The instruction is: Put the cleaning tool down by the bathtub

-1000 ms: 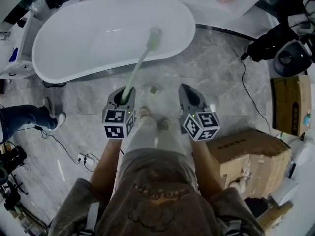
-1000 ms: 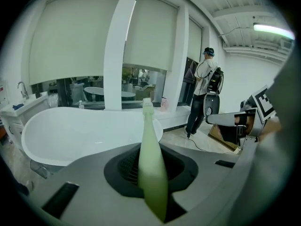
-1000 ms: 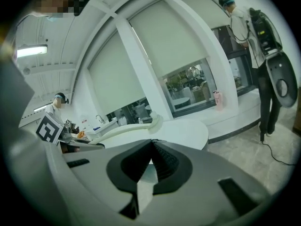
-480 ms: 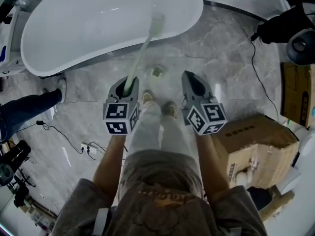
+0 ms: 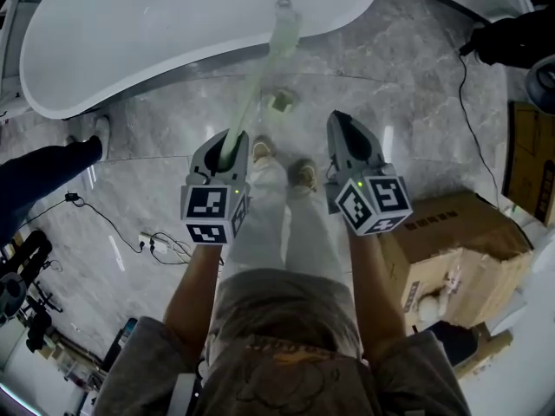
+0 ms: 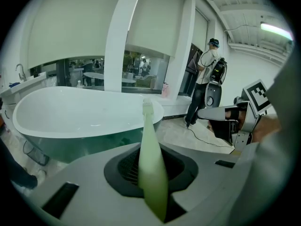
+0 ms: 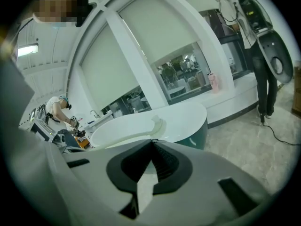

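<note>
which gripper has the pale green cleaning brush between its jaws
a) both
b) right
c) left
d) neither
c: the left gripper is closed on the handle of the cleaning brush, while the right gripper has its jaw tips together with nothing between them.
</note>
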{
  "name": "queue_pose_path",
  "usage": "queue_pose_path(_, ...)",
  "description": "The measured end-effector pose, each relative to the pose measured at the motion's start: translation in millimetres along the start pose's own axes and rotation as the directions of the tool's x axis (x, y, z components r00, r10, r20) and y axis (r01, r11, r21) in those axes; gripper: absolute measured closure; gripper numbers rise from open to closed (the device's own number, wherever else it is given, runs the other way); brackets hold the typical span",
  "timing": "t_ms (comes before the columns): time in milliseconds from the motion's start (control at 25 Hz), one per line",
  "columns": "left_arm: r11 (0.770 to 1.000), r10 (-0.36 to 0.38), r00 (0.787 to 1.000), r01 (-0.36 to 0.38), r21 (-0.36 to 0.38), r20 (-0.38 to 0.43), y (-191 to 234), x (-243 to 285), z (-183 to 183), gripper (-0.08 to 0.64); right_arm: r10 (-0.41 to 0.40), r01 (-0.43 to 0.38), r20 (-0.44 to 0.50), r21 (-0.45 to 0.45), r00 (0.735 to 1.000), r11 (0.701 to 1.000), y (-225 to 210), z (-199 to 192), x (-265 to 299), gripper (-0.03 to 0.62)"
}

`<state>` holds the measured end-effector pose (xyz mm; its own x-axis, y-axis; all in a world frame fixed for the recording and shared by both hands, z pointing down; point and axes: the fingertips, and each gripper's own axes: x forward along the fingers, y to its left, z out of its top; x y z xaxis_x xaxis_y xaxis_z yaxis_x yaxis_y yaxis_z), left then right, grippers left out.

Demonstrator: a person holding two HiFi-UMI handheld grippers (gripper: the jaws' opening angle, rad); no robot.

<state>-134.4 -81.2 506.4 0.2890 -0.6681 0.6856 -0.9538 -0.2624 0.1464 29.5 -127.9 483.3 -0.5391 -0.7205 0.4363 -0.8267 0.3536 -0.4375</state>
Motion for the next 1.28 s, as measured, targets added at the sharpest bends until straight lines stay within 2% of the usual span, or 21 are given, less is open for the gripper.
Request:
queue_pose_path(280,1.0,-0.017,0.999,0.017,-0.015,-0.042,-4,6,-39,0.485,-0.018,0.018,-0.011,0.047,1.0,0.999,-8,-26,2,0.594)
queue_pose_path(600,0.999,-0.027,0.996,0.025,-0.024,-0.084,-5,21,-74,0.485,-0.017,0.02,-0.039,0.059,0.999,0.998,-15,-58,9,0.594)
queue_pose_path(880,0.999,-0.044,0.991,0.043,-0.007,-0.124,3,63,-92,0.485,-0.027,0.032,-0.074,0.06,0.997,0.998,-32,-88,25,0.594)
queue_pose_path(1280,0.994,-0.099,0.97,0.106,0.016,-0.222,-3,131,-117,0.485,-0.034,0.039,-0.102,0.045,0.994,0.998,-53,-98,39,0.594)
